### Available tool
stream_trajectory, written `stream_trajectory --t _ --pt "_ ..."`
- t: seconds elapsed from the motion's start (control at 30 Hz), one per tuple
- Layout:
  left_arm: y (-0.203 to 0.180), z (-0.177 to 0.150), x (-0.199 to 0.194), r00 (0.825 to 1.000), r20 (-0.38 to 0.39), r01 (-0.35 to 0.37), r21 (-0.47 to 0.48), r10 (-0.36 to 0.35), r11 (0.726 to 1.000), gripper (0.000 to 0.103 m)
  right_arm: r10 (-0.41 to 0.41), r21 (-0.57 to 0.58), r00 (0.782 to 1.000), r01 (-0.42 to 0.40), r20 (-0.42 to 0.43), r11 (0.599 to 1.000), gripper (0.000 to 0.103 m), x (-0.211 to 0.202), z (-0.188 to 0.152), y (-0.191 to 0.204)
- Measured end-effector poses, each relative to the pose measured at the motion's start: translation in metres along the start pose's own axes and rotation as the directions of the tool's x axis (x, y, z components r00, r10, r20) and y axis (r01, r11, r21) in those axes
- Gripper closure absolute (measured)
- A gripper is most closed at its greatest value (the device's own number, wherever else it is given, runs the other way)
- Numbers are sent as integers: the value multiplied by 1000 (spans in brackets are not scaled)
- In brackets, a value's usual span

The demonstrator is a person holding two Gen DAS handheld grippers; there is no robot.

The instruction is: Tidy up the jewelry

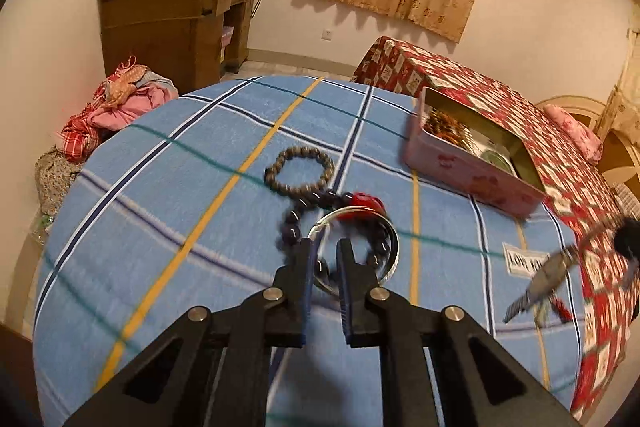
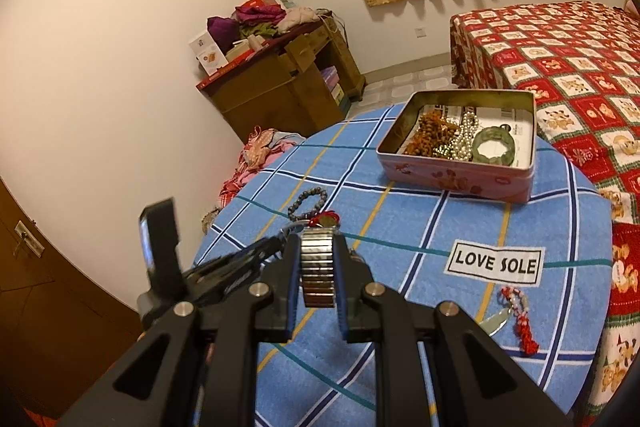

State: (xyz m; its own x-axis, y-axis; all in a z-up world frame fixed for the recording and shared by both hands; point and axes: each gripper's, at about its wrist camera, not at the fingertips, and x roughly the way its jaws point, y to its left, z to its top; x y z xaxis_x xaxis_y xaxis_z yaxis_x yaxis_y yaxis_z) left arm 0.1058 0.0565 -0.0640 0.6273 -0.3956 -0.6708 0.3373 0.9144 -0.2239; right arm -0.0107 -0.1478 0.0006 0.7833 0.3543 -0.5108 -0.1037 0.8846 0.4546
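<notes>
pink tin [image 2: 456,183] holds beads [image 2: 430,137] — green bangle [image 2: 494,147].

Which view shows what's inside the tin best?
Right wrist. It looks down into the open tin: brown beads, a pearl strand and a green bangle. Left wrist sees the tin side-on; its wall hides most contents.

Both claws, left [image 1: 325,251] and right [image 2: 317,251], clamped.
</notes>
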Motion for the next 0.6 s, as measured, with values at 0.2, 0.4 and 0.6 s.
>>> stream_trajectory --t 0.2,0.4,0.6 --pt "-3 -15 -16 1000 4 -28 39 28 999 92 9 -4 1000 -9 -1 1000 85 -6 -7 6" --pt "-3 3 1 1000 1 -20 9 20 1000 92 15 -16 1000 -15 3 1000 85 -13 -13 12" --pt "-10 18 43 996 -80 -22 91 29 996 92 -3 -7 1000 3 16 1000 85 -21 -12 7"
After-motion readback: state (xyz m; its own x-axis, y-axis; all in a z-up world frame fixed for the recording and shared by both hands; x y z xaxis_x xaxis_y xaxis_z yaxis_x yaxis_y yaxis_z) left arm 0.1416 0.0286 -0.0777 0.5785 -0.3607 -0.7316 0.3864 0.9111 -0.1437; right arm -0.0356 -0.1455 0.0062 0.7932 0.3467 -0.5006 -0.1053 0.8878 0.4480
